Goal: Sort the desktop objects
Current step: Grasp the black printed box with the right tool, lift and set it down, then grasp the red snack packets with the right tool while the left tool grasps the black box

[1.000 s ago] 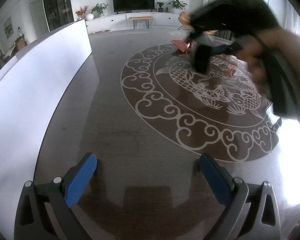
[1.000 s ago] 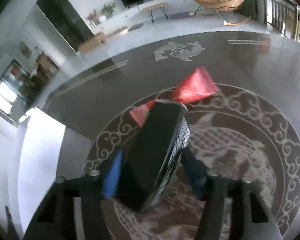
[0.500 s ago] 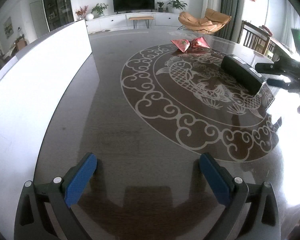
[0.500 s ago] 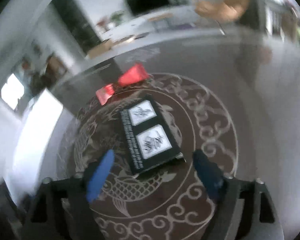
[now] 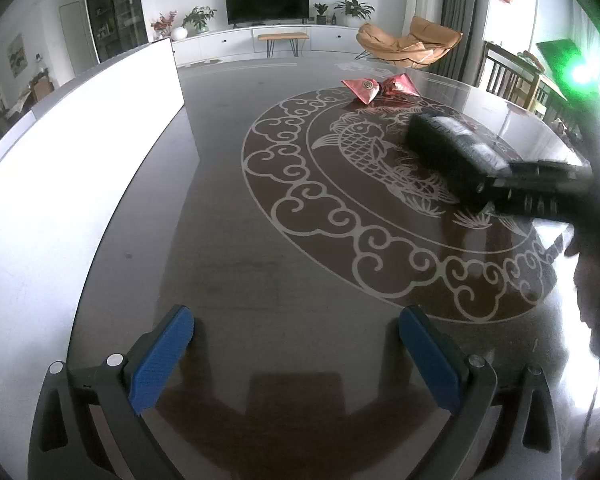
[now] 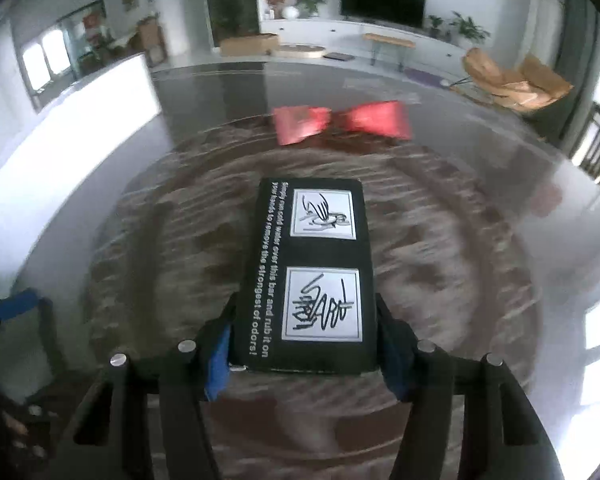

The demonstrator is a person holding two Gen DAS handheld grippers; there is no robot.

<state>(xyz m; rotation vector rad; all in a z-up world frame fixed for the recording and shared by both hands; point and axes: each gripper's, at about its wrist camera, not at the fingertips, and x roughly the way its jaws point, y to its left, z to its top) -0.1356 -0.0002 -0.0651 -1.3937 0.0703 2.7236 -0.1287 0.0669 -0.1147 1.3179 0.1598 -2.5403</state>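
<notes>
Right gripper (image 6: 304, 354) closing on the black box (image 6: 312, 272) near the table's (image 5: 300, 288) centre; left gripper (image 5: 296, 360) wide open, empty

The box (image 6: 314, 276) lies mid-table (image 5: 260, 280) — two packets (image 6: 340, 122) behind it, a board (image 5: 80, 152) left.

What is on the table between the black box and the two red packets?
Nothing: in the right wrist view only bare patterned table separates the black box from the red packets. The left wrist view agrees.
</notes>
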